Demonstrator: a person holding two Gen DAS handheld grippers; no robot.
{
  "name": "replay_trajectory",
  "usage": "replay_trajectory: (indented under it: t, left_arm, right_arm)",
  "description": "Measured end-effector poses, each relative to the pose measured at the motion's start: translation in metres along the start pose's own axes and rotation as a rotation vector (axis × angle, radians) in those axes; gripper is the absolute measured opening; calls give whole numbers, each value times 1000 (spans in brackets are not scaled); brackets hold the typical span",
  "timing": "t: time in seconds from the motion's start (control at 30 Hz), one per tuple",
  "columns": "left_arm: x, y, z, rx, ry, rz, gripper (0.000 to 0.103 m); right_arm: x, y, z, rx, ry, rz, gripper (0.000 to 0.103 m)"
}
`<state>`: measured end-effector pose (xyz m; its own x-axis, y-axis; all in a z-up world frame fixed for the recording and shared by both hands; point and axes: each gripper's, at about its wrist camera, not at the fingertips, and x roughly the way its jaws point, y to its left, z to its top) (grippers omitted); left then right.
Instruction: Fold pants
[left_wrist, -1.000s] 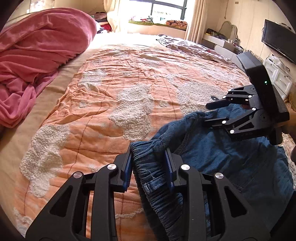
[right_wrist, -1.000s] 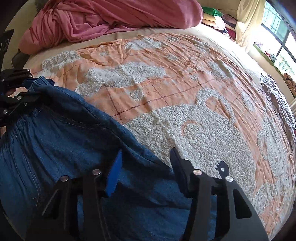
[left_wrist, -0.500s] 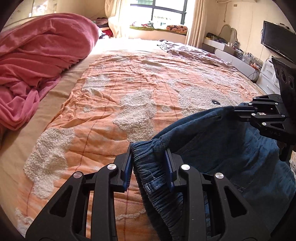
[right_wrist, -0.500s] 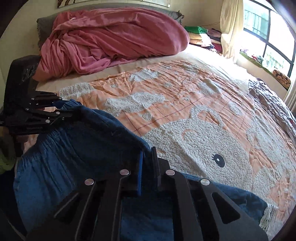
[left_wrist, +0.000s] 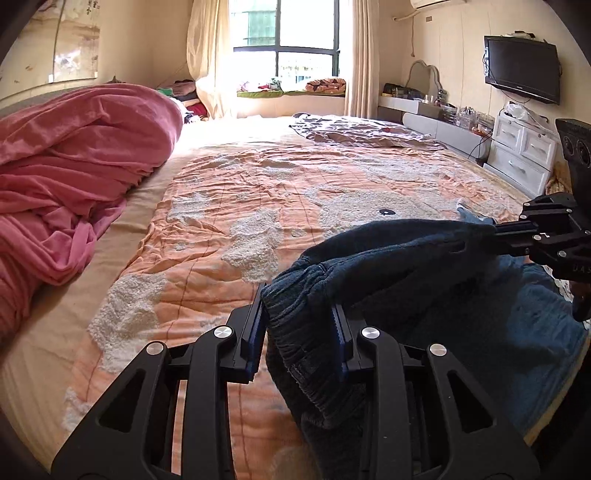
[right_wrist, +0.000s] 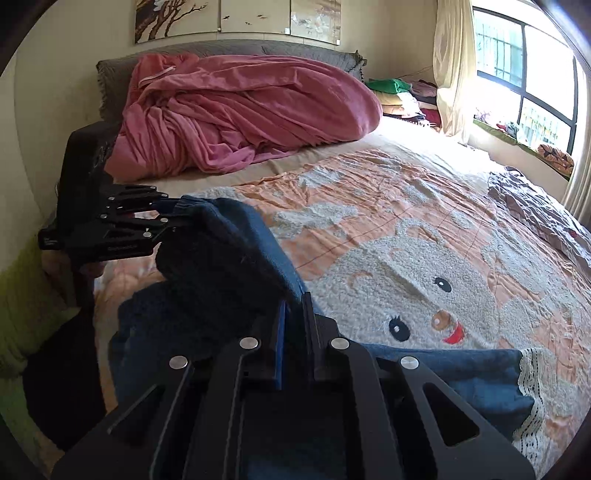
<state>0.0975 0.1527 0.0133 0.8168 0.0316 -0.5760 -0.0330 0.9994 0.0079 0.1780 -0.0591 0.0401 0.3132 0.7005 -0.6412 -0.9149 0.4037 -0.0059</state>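
gripping blue pants (left_wrist: 424, 266) above bed (left_wrist: 258, 192): left tool (left_wrist: 299, 325) on waistband, right tool (right_wrist: 293, 325) on edge

Only partial white marking on right claw (left_wrist: 480, 236) body, roughly "U4S"; left claw (right_wrist: 177, 218) lettering too blurred.

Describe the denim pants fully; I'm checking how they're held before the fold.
The pants are dark blue denim with a gathered elastic waistband and a white lace hem. The left gripper is shut on the bunched waistband; the right gripper pinches another edge. The cloth between them is lifted and sagging, while the rest lies crumpled on the orange bedspread.
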Motion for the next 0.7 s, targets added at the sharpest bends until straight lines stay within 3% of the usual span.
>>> replay_trajectory:
  t: [0.17,0.4,0.7]
  left_arm:
    - [-24,-15,-30,35,21,14,23]
    - [-42,-25,-47,52,53,12,28]
    - [-49,-14,-64,-6,140,23,34]
  right_arm:
    - [-21,36,-29,-7,19,59,7]
    - [-25,71,-64,-27,103,91,7]
    - [-22,88,-84,-33,175,112,7]
